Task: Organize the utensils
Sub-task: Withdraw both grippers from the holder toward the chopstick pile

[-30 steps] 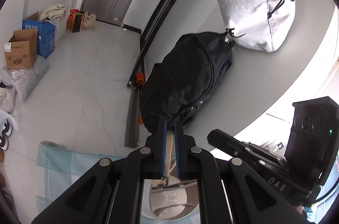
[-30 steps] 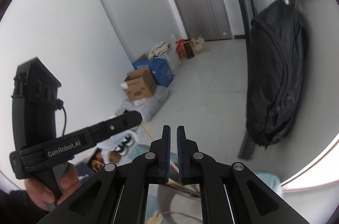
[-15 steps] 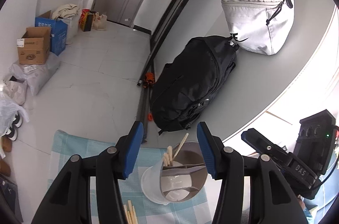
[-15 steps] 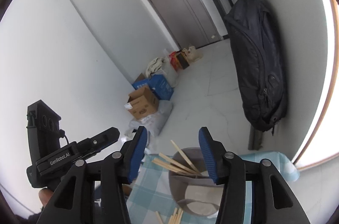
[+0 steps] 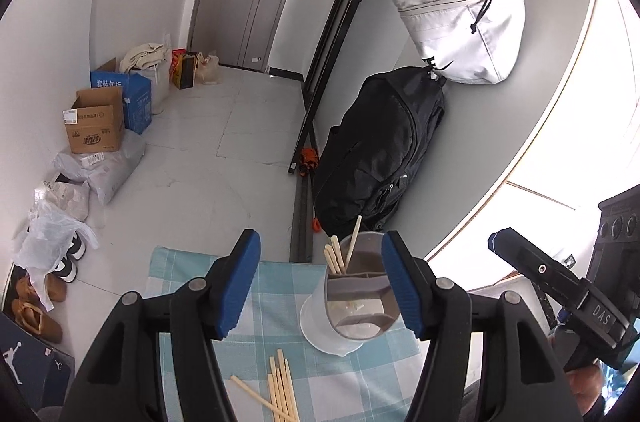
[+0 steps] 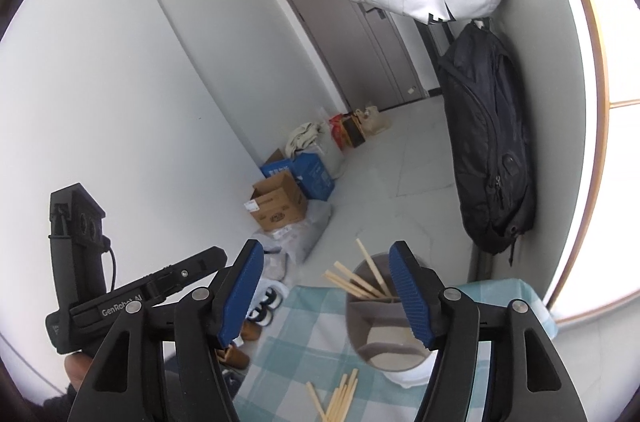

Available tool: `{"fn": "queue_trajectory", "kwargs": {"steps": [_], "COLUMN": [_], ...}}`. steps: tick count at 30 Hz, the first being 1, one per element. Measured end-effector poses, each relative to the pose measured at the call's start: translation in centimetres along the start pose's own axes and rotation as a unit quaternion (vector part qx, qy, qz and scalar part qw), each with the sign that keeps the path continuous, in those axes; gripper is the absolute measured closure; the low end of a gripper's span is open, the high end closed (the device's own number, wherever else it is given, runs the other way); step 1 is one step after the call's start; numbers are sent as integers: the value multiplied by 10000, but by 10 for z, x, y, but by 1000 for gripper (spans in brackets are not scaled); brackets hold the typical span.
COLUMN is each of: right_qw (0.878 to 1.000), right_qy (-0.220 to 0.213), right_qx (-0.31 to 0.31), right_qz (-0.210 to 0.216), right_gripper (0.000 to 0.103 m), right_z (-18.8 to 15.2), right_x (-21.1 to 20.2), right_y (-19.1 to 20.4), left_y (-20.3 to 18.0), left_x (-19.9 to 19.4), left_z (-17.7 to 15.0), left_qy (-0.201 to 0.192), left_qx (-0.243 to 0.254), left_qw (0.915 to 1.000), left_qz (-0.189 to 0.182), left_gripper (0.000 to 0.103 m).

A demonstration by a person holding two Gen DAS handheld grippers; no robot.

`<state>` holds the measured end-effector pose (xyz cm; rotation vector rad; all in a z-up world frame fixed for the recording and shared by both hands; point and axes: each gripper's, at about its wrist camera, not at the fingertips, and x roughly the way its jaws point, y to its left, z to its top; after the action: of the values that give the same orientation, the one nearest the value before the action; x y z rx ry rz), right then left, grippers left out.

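A grey tiled floor (image 5: 192, 150) fills most of both views, with a black backpack (image 5: 376, 150) propped against the wall and a white bag (image 5: 464, 34) hanging just above it. Along the left wall sit a brown cardboard box (image 5: 96, 126) and a blue box (image 5: 128, 98), with plastic bags and shoes nearer the camera.

Below the cameras lies a blue-and-white checked cloth (image 5: 272, 322). On it stands a translucent utensil holder (image 5: 356, 306) with inner dividers (what lies at its bottom is too blurred to name). Several wooden chopsticks (image 5: 340, 254) stand in the holder's far compartment, leaning at different angles, their tips above the rim. More loose chopsticks (image 5: 280, 386) lie in a rough bundle flat on the cloth, just in front of the holder and apart from it; one lies at an angle to the rest.

The left gripper (image 5: 320, 278) hangs above the cloth with its blue-padded jaws spread wide and nothing between them; the holder shows close by its right finger. The right gripper (image 6: 326, 290) is likewise spread wide and empty, its right finger overlapping the holder's rim in the view. Each gripper shows at the edge of the other's camera
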<state>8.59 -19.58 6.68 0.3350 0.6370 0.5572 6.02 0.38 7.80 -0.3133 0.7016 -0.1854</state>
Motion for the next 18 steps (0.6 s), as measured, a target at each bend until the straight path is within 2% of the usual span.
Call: {"fn": "queue_trajectory", "kwargs": {"steps": [14,18], "right_qw": [9997,9993], "right_qy": [-41,25], "right_qx": [-239,-340], "right_qz": [-66,-122], "right_gripper": [34,33], "right_z": [-48,-68], "right_x": [-24,-25], "right_y": [26,31], "left_y": [8,18], "left_x": [-22,-21], "left_z": [-34,-46], "left_qy": [-77,-68], "left_qx": [-1,-41], "left_qw": [9998,9995], "left_qz": [203,290], "left_gripper": [44,39]}}
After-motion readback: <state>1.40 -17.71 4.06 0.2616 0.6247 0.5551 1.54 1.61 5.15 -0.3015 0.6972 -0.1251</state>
